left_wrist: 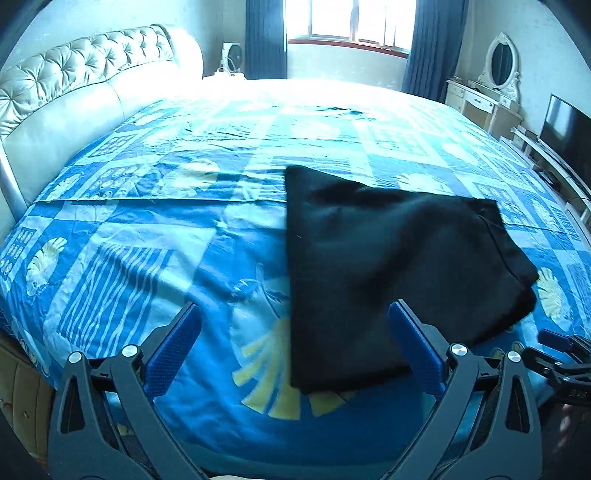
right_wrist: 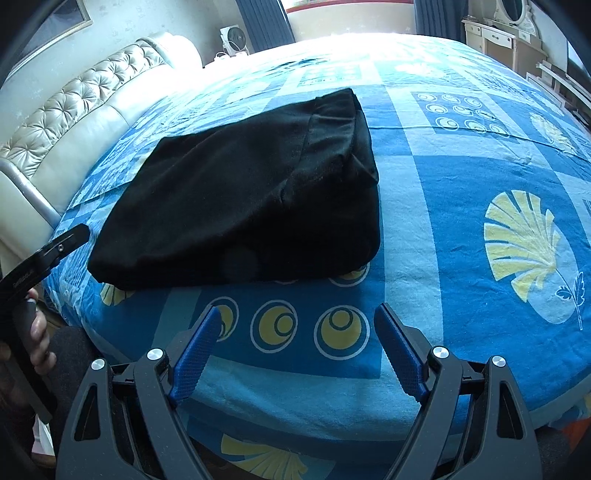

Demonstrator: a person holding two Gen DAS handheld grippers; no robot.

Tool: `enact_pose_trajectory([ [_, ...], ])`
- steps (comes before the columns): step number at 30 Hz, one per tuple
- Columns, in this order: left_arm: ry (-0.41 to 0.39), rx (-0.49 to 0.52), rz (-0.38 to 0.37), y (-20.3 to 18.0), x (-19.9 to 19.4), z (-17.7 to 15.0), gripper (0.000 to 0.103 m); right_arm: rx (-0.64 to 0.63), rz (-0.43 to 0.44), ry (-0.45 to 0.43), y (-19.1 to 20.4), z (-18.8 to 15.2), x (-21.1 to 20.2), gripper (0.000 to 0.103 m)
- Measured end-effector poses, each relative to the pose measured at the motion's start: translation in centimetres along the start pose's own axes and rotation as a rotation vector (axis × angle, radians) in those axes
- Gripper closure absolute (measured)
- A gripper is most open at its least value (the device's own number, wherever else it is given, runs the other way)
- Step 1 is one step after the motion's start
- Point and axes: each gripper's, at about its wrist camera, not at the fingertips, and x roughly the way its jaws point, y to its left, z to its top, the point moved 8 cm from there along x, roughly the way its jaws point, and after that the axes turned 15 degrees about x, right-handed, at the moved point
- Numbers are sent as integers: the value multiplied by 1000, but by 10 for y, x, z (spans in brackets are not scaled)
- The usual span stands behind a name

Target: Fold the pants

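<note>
The black pants (left_wrist: 388, 266) lie folded into a thick squarish bundle on the blue patterned bed sheet (left_wrist: 155, 236). They also show in the right wrist view (right_wrist: 251, 199), with the waistband end at the far side. My left gripper (left_wrist: 295, 314) is open and empty, just in front of the bundle's near left corner. My right gripper (right_wrist: 297, 314) is open and empty, held above the sheet (right_wrist: 461, 166) just short of the bundle's near edge. Each gripper shows at the edge of the other's view.
A tufted cream headboard (left_wrist: 74, 88) runs along the bed's left side. A dressing table with an oval mirror (left_wrist: 495, 81) and a TV (left_wrist: 569, 129) stand to the right. A window with blue curtains (left_wrist: 347, 22) is at the back.
</note>
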Motion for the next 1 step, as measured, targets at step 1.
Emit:
enact_pose_trajectory([
  [1,1,-9,37,18,13,7,2,2,10,-16,0,8,-4,19],
])
